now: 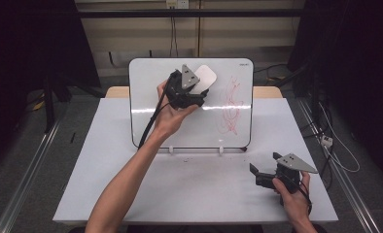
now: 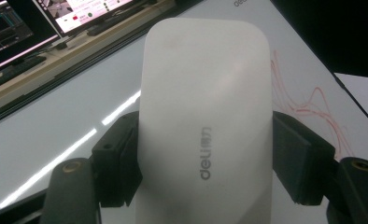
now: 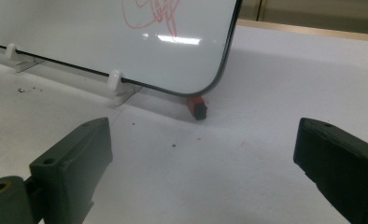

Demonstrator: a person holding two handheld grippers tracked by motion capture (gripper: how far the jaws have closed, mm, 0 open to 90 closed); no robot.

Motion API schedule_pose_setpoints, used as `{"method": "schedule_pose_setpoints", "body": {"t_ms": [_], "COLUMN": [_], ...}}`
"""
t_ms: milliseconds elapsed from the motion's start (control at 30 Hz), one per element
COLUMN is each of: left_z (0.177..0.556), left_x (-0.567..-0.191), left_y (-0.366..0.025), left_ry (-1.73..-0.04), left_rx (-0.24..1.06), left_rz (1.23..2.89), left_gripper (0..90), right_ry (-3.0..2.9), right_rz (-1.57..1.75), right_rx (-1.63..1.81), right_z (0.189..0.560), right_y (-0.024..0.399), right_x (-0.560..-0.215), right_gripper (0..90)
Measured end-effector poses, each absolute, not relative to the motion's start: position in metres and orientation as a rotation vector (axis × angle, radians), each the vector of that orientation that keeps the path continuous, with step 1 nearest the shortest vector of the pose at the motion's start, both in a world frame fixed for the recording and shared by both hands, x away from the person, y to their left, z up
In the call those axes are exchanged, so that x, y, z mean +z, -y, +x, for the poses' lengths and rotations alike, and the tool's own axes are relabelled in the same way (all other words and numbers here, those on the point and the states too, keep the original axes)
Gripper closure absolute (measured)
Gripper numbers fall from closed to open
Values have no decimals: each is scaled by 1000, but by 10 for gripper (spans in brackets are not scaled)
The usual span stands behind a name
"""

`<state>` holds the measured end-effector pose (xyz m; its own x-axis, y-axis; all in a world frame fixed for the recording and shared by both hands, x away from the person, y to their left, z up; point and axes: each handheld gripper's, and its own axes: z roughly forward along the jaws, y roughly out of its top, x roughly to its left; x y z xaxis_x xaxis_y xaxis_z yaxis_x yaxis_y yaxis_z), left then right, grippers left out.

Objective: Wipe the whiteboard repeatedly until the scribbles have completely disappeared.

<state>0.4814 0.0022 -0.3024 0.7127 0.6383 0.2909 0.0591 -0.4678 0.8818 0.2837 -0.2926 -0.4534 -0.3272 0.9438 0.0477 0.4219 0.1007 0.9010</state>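
A whiteboard (image 1: 180, 126) stands tilted on clips at the back of the table, with red scribbles (image 1: 232, 104) on its right half. My left gripper (image 1: 199, 87) is shut on a white eraser (image 1: 205, 77), pressed flat on the board's upper middle, left of the scribbles. In the left gripper view the eraser (image 2: 205, 121) sits between both pads, with the red lines (image 2: 308, 107) to its right. My right gripper (image 1: 263, 167) rests open near the table's front right, nothing between its jaws. A red marker (image 3: 197, 106) lies under the board's lower right corner.
The white table (image 1: 204, 194) has open room in front of the board. The board's white clips (image 3: 119, 88) stand on the table. Small dark specks (image 3: 25, 89) lie near them. Monitors (image 2: 42, 23) are seen beyond the board in the left gripper view.
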Motion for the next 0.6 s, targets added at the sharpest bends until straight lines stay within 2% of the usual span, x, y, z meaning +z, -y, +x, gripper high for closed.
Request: {"method": "schedule_pose_setpoints", "body": {"t_ms": [600], "left_z": [492], "left_x": [-301], "left_y": [36], "left_ry": [-465], "left_rx": [835], "left_rz": [1997], "left_gripper": [309], "right_ry": [-1831], "right_rz": [1322], "right_rx": [1198], "right_z": [284], "right_y": [290], "right_x": [-453], "right_gripper": [46]}}
